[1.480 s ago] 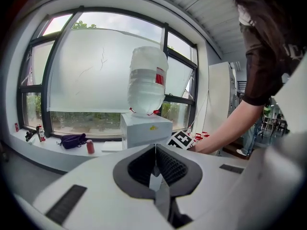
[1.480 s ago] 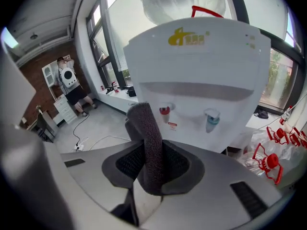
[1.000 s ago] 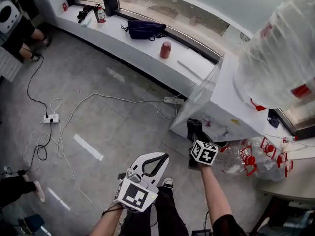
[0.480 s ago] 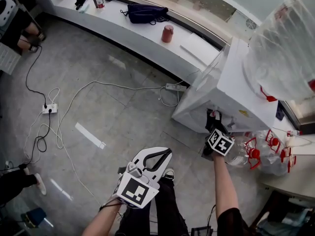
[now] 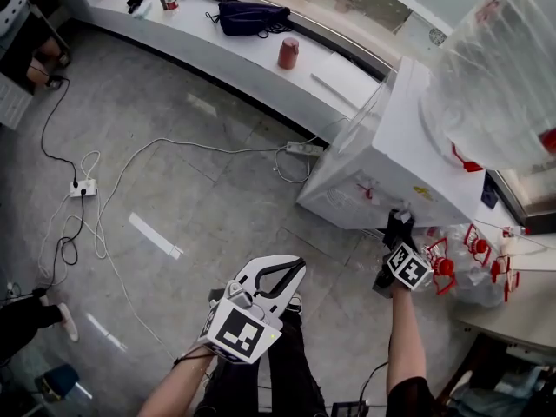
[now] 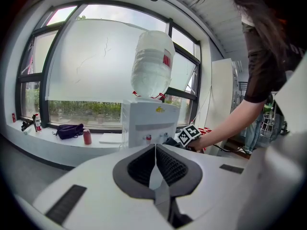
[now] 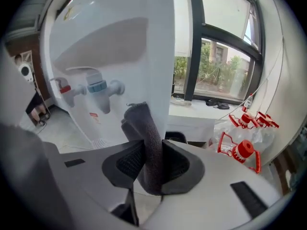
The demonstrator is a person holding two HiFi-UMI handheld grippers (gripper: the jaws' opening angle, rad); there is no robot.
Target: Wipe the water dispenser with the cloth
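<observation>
The white water dispenser stands by the window with a clear bottle upside down on top. My right gripper is shut on a dark grey cloth, held against the lower right of the dispenser's front. In the right gripper view the cloth sticks up from between the jaws, next to the dispenser's front and just right of its red and blue taps. My left gripper hangs low near my legs, shut and empty. Its view shows the dispenser from a distance.
Empty bottles with red caps lie on the floor right of the dispenser. On the white window ledge are a red cup and a dark bag. Cables and a power strip lie on the floor to the left.
My right gripper has carried the cloth rightward along the dispenser's front, from its left corner toward its right side. The left gripper has stayed low and shut.
</observation>
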